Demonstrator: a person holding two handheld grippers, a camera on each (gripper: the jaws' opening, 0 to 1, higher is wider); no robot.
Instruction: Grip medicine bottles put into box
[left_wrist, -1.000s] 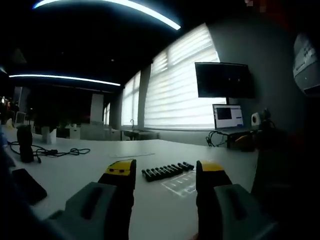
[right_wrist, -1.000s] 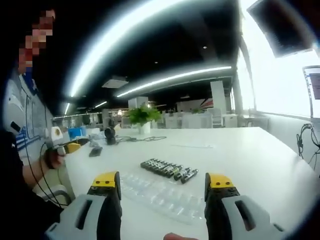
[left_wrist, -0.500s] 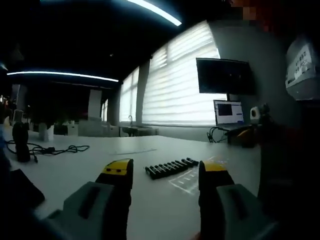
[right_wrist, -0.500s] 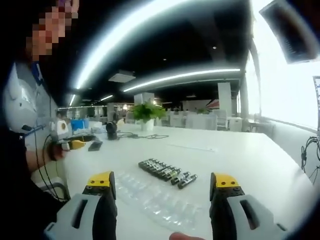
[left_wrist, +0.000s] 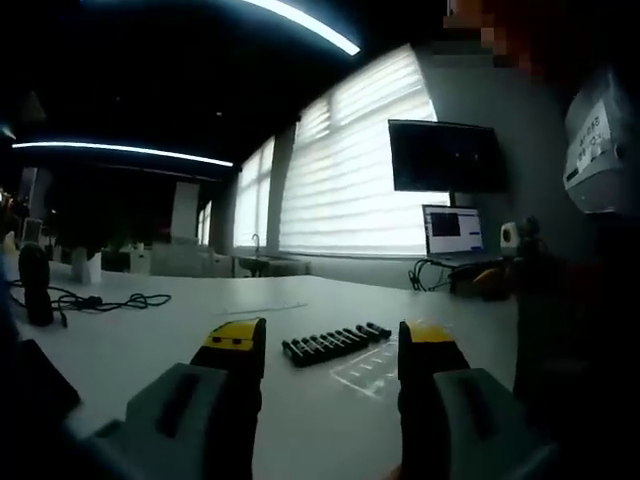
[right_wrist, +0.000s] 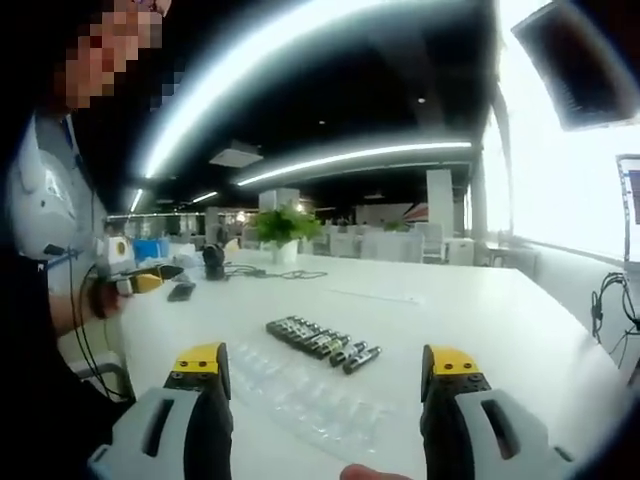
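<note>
Nothing looks packed yet: the medicine bottles (right_wrist: 315, 340) lie in a row on the white table (right_wrist: 480, 320), just beyond the clear tray (right_wrist: 310, 400), whose slots seem empty. The right gripper (right_wrist: 325, 375) hovers short of that tray, jaws spread and holding nothing. The left gripper (left_wrist: 330, 345) does the same, well back from the row.

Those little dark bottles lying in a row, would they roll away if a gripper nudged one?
Probably. The bottles look round and lie on their sides on a smooth white table, so a sideways push may roll one. Packed side by side, neighbours would likely shift too. They look small, so probably light.
</note>
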